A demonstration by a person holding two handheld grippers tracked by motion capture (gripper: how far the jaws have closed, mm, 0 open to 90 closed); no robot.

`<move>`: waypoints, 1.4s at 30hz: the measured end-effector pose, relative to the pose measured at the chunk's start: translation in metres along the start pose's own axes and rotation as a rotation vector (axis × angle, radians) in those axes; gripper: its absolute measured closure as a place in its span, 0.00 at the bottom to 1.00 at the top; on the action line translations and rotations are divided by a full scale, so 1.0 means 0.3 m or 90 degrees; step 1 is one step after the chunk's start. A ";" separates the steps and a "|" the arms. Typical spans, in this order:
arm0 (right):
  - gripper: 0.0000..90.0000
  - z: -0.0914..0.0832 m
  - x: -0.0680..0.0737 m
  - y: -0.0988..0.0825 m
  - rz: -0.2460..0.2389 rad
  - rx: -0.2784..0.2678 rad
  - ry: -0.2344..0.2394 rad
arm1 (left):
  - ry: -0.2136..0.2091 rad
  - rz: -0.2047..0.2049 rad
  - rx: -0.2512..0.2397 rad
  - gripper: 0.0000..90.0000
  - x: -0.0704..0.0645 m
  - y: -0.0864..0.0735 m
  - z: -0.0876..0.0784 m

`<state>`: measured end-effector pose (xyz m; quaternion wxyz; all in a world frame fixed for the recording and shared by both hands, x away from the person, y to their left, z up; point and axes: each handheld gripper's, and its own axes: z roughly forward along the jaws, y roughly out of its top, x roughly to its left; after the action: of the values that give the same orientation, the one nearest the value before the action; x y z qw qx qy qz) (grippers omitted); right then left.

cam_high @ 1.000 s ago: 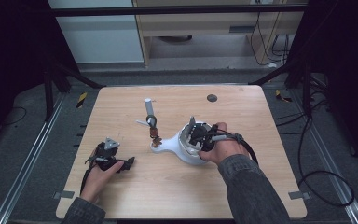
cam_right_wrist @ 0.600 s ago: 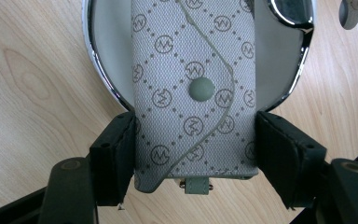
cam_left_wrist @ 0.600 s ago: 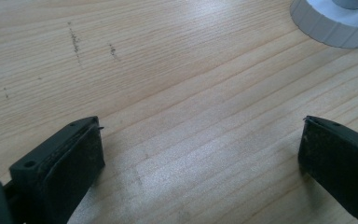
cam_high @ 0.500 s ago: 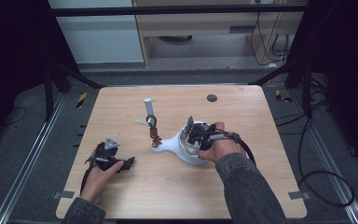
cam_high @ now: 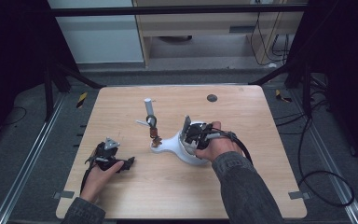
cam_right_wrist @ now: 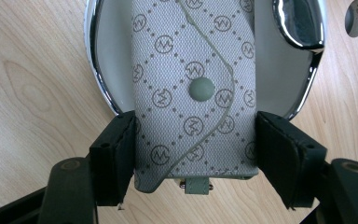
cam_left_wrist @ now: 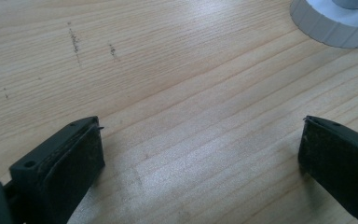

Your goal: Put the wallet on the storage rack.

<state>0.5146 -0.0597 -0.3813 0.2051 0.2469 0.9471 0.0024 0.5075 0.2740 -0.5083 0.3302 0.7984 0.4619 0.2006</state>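
Near the desk's [cam_high: 121, 112] centre, the right hand-held gripper [cam_right_wrist: 196, 140] clamps a grey patterned pouch [cam_right_wrist: 193, 88] between its jaws, the pouch lying across a white chrome-rimmed dish [cam_right_wrist: 109, 56]. Toward the front-left corner, the left hand-held gripper [cam_left_wrist: 200, 149] rests with jaws spread wide over bare wood, holding nothing. Just left of the dish stands a small upright grey tube [cam_high: 148, 106]. A dark disc [cam_high: 211, 98] sits near the far edge.
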 end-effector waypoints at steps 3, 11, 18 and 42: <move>0.36 0.006 0.001 0.006 -0.002 -0.001 0.002 | 0.000 0.000 0.000 0.00 0.000 0.000 0.000; 0.36 0.015 -0.002 0.018 0.000 -0.001 0.006 | 0.000 0.000 0.000 0.00 0.000 0.000 0.000; 0.35 0.021 -0.002 0.025 0.001 -0.002 0.011 | 0.000 0.000 0.000 0.00 0.000 0.000 0.000; 0.27 -0.017 -0.022 0.006 0.056 -0.048 0.023 | 0.000 0.001 0.000 0.00 -0.001 0.000 0.000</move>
<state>0.5187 -0.0607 -0.3739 0.1965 0.2799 0.9383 0.0517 0.5073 0.2740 -0.5083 0.3301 0.7989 0.4611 0.2005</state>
